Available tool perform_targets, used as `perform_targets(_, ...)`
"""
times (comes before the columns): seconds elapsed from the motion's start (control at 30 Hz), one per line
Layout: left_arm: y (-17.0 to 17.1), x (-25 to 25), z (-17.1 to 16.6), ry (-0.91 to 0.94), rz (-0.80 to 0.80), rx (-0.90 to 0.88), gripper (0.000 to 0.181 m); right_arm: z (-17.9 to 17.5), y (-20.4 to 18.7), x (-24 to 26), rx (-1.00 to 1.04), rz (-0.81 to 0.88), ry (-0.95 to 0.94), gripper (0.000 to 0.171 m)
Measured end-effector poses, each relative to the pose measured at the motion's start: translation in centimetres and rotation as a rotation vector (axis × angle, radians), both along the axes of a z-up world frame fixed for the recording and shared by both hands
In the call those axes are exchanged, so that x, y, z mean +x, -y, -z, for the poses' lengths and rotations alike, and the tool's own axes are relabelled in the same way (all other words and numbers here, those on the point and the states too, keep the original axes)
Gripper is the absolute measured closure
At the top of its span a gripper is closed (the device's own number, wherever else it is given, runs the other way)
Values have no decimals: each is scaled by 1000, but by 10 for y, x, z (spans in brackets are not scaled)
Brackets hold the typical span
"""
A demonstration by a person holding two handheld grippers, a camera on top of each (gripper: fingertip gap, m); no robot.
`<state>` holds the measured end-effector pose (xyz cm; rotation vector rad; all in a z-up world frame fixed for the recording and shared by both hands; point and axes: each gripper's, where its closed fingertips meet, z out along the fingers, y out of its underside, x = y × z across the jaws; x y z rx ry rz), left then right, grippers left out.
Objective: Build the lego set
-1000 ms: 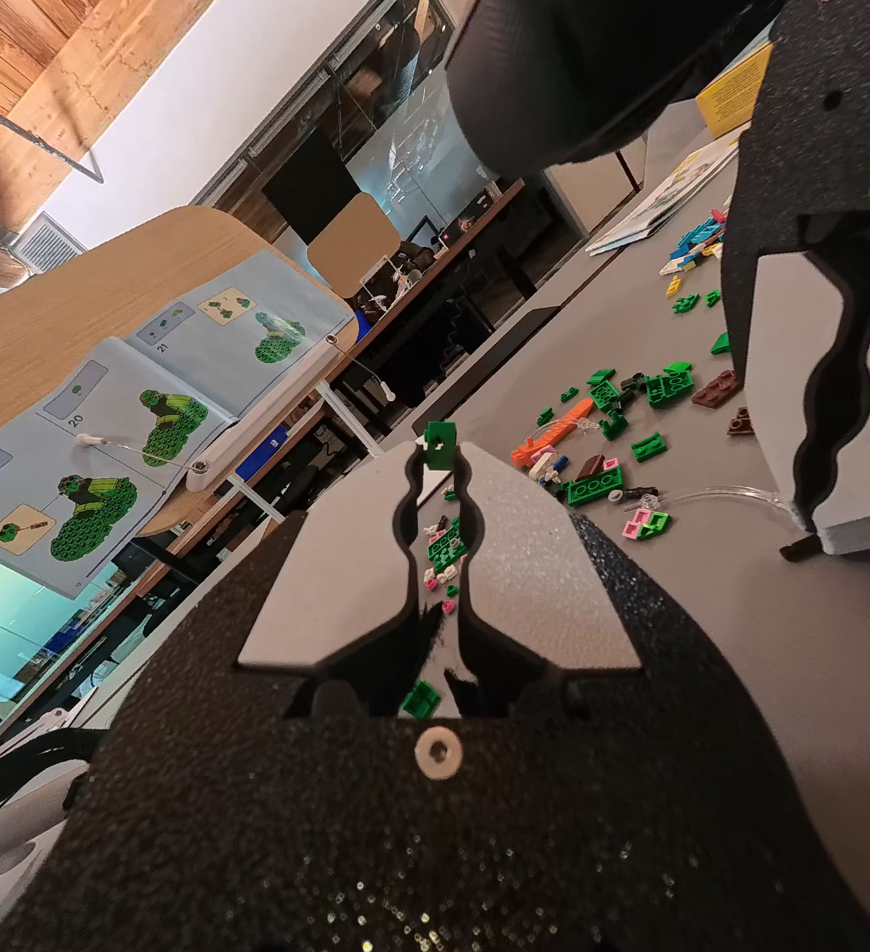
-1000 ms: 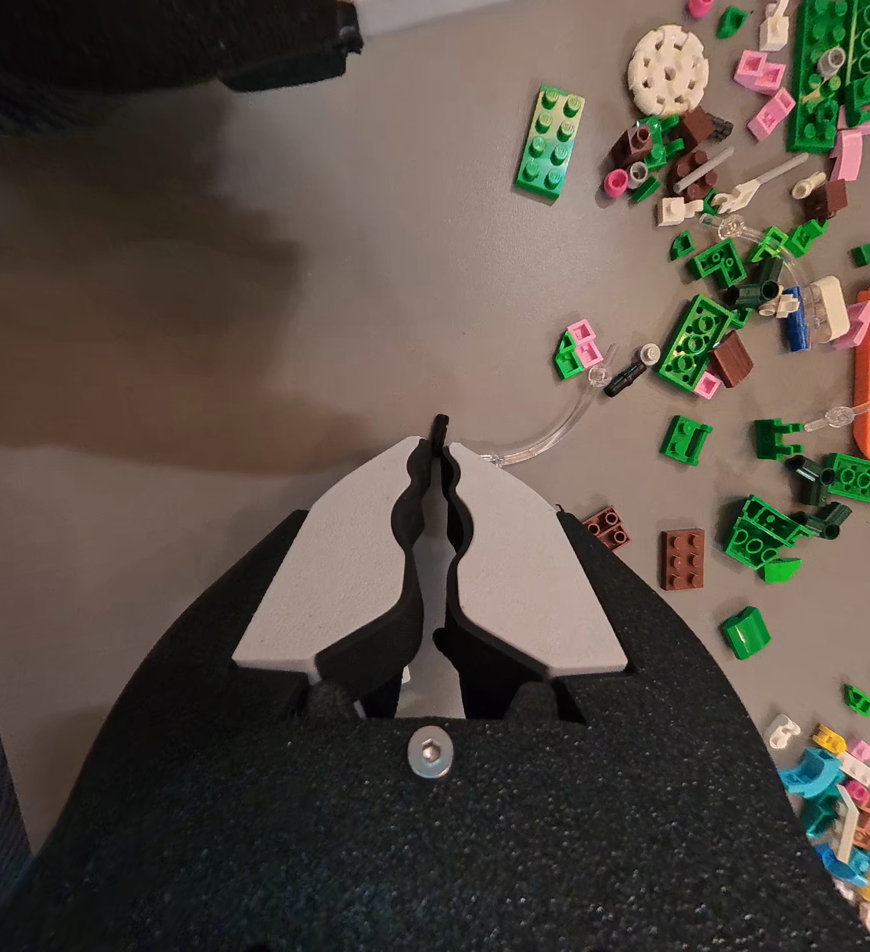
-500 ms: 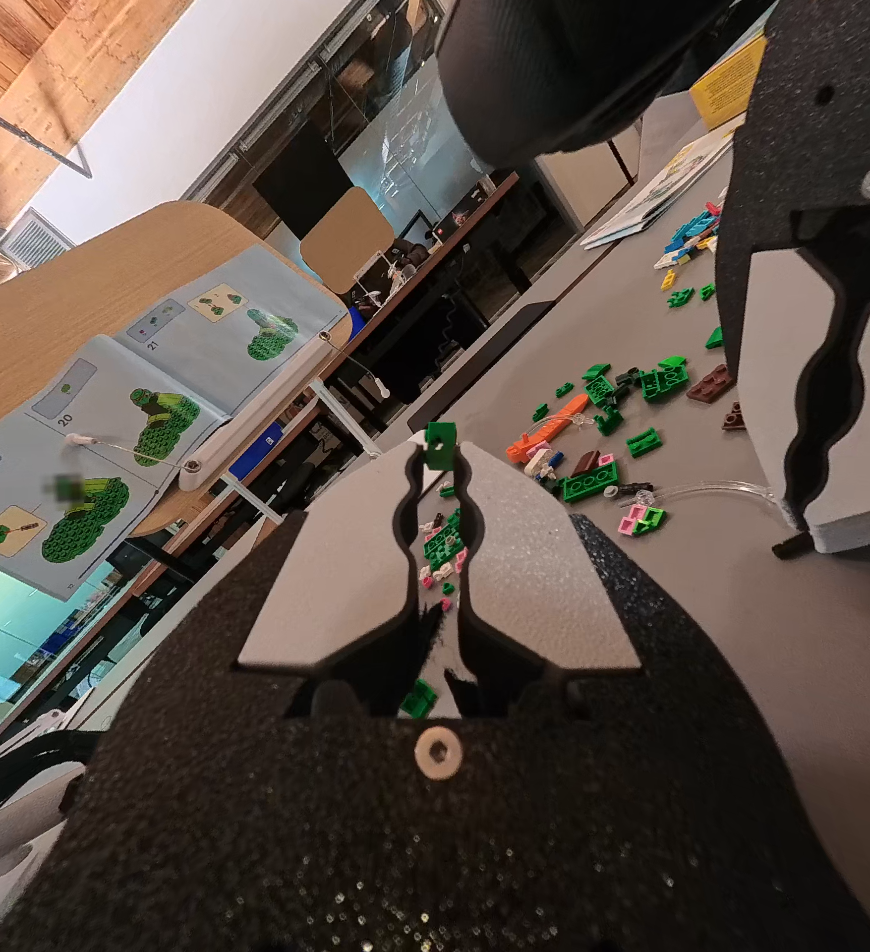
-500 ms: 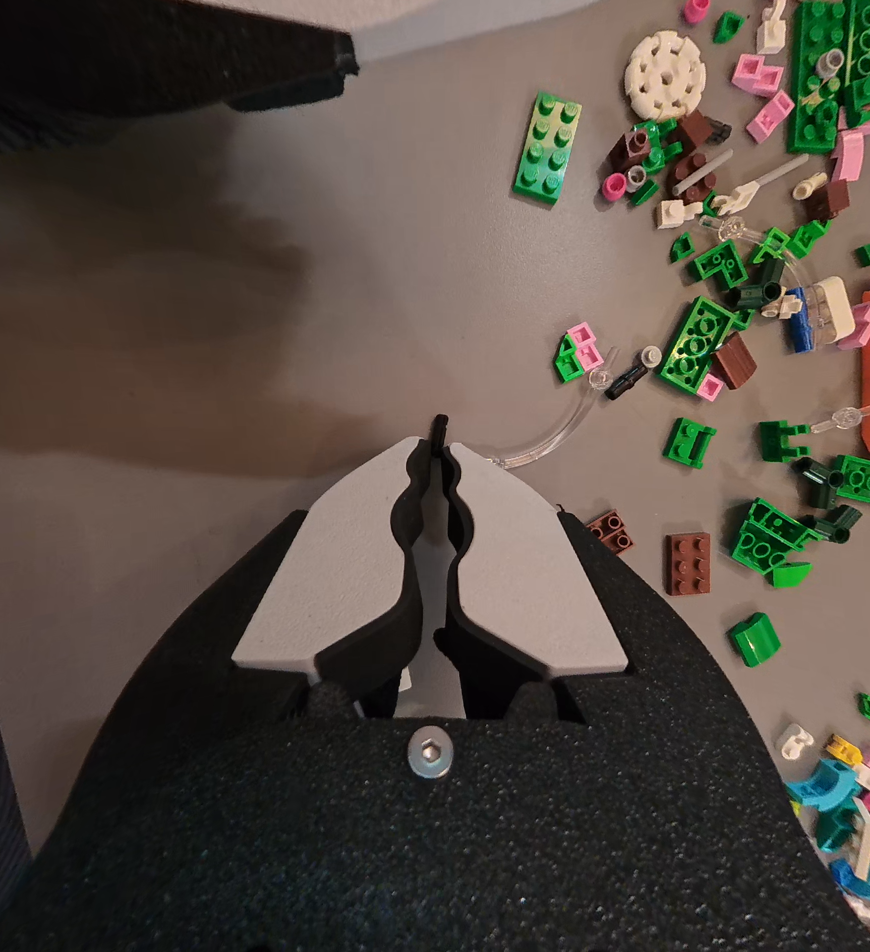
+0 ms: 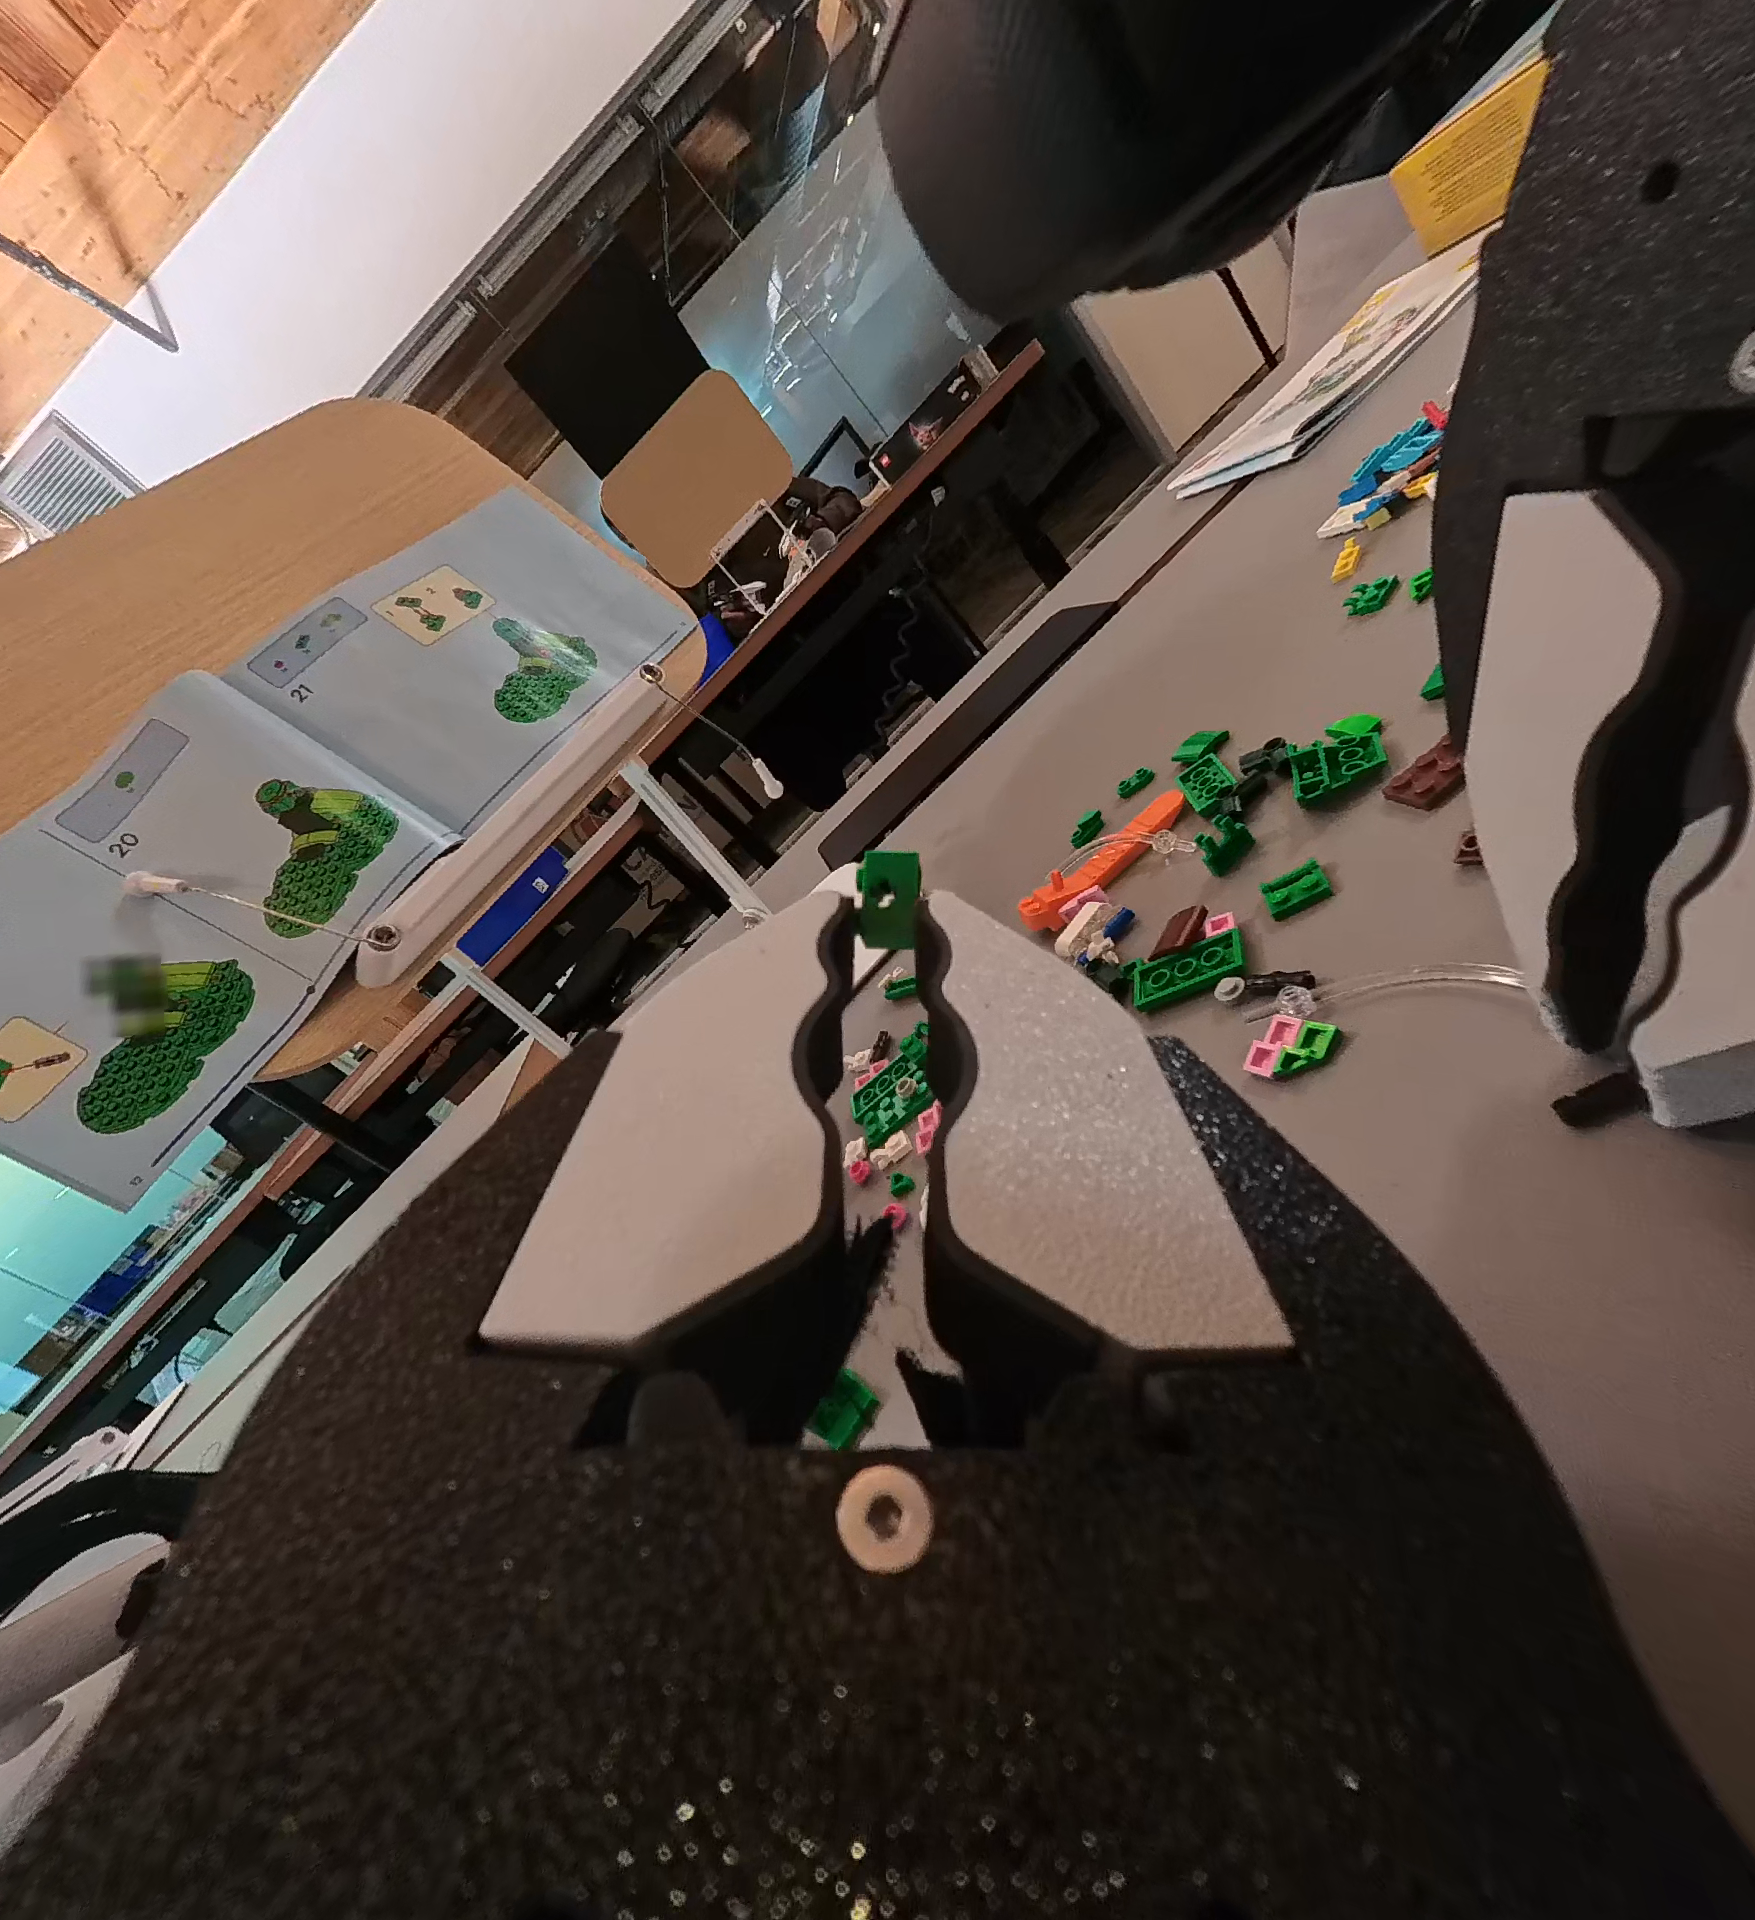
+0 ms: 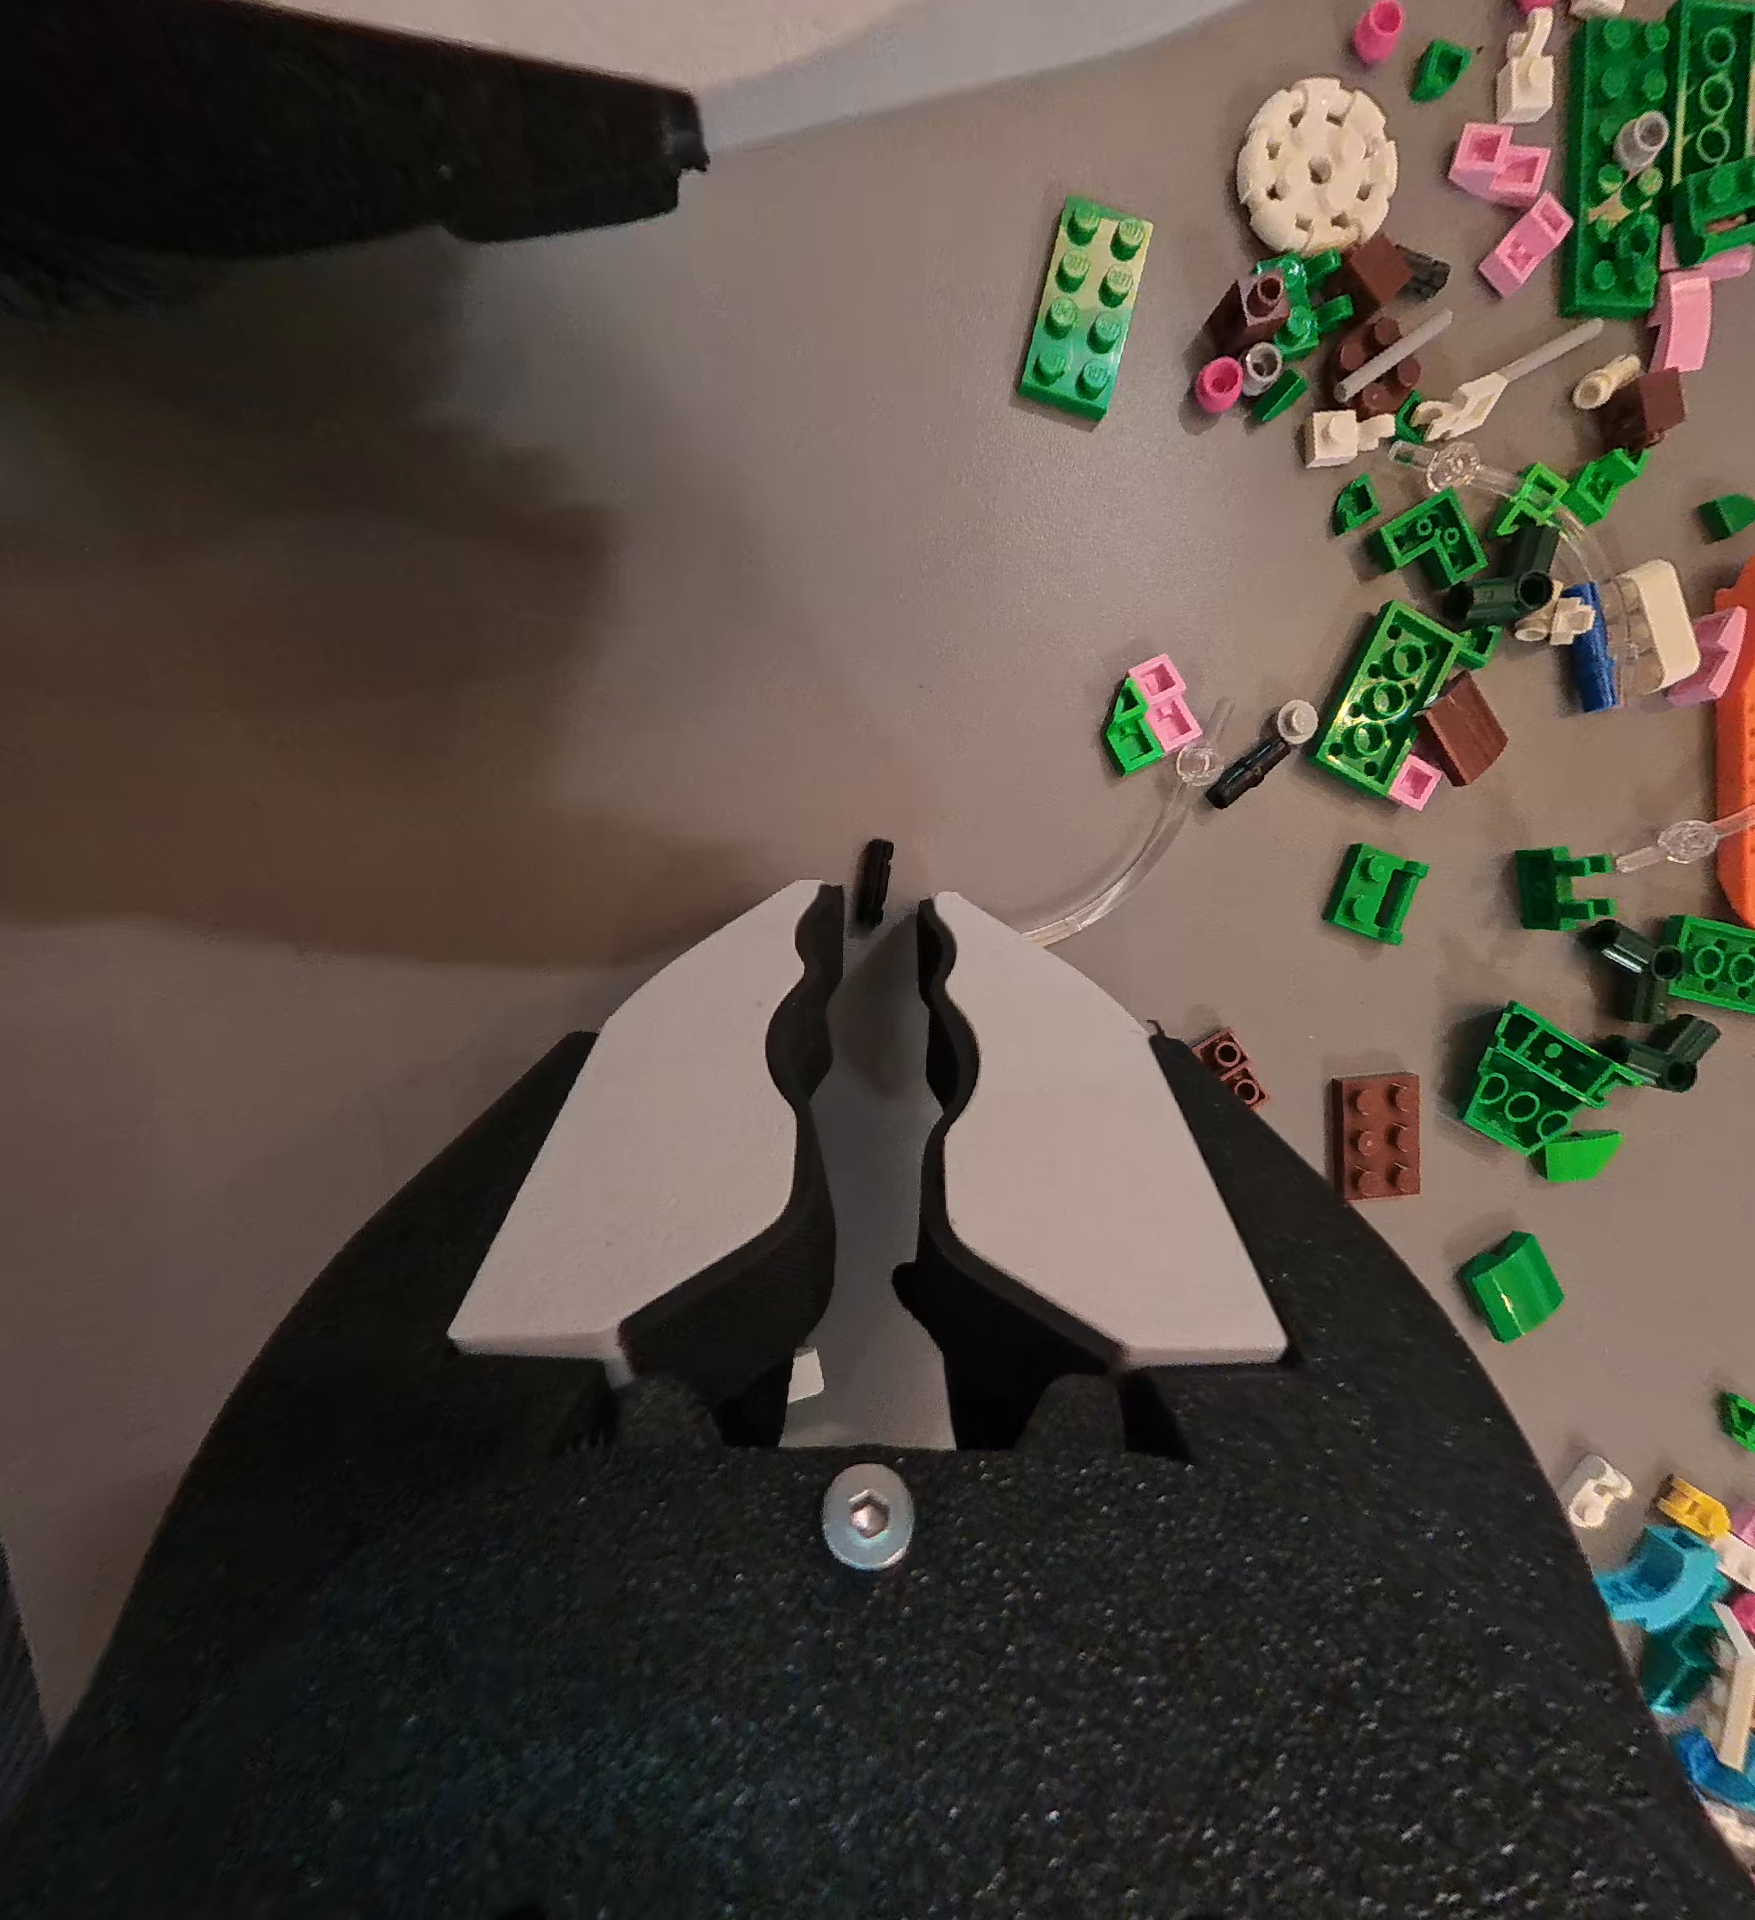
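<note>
Left gripper (image 5: pixel 888 914) is pinching a small green brick (image 5: pixel 888 899) at its tips — right gripper (image 6: pixel 878 909) is standing slightly parted, a black pin (image 6: pixel 874 879) loose between them.

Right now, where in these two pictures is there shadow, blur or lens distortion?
Right wrist view: broad soft shadows darken the left of the grey table, and a dark shape at top left is blurred. Left wrist view: the wide lens tilts and bends the room, and the instruction booklet carries one mosaic patch.
</note>
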<state>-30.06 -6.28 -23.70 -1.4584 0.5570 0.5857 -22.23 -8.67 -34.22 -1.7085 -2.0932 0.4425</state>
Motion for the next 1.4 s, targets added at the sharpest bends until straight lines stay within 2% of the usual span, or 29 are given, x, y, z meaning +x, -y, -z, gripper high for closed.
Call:
perform_targets(0.47, 0, -1, -2, 18, -2, 7, 171, -12, 4, -6, 3, 8, -64, 154)
perform_targets(0.77, 0, -4, -1, 21, -17, 3, 171, -29, 5, -24, 48, 89, -192, 151)
perform_targets(1.17, 0, -4, 0, 20, -19, 0, 171, -44, -8, -20, 25, 109, -277, 151)
perform_targets(1.4, 1, -2, 0, 12, -5, 1, 171, -71, -25, -17, -4, 99, -473, 158)
